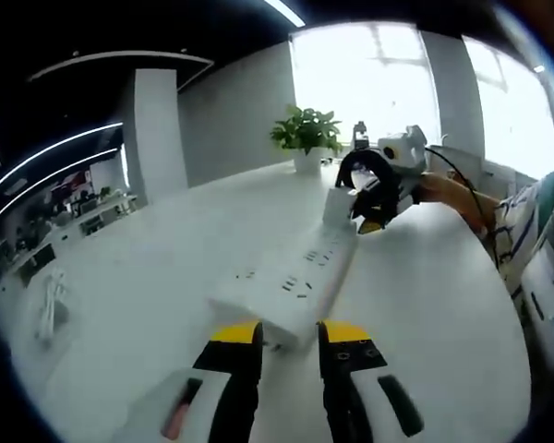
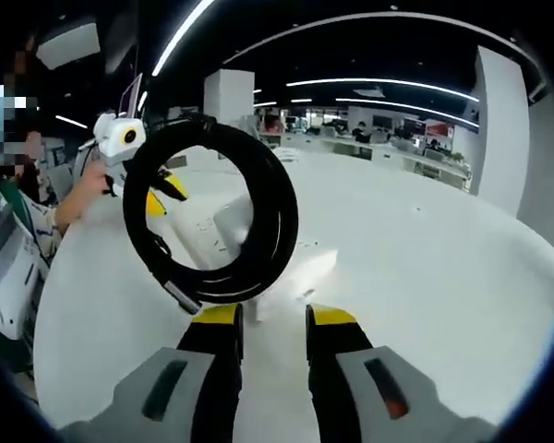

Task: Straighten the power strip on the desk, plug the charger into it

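Right gripper: clamped on white charger, black coiled cable looped above.
Left gripper: jaws parted, at end of power strip.

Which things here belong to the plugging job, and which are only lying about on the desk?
For the job:
power strip
white charger with its coiled black cable
left gripper, at the near end of the strip
right gripper, behind the coil

Only lying about:
potted plant
white object at the desk's far side
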### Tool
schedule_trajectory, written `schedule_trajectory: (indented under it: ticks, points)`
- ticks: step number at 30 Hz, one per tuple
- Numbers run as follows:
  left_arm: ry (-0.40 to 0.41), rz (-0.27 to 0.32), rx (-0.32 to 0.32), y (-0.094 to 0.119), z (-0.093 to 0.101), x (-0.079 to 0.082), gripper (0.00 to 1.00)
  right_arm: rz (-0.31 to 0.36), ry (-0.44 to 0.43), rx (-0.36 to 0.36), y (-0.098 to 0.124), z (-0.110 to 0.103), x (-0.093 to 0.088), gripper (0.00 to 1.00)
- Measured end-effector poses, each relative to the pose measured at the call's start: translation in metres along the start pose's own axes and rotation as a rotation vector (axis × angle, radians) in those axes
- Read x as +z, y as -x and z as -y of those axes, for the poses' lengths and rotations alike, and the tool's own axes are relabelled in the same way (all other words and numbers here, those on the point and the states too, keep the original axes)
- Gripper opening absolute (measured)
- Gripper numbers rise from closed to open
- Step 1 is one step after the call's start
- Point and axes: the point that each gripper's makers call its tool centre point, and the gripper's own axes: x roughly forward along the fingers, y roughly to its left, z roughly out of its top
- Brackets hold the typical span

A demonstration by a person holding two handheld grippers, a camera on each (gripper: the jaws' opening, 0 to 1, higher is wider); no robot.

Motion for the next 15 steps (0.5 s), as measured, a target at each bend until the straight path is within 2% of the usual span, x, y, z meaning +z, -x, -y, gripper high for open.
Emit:
schedule_trajectory:
  ticks: [15]
  points:
    - [0.013, -0.013, -0.011, -0.0043, 0.0007, -0.0049, 0.23, -0.006, -0.01, 0.038, -0.0102, -0.0051, -0.0015, 0.23]
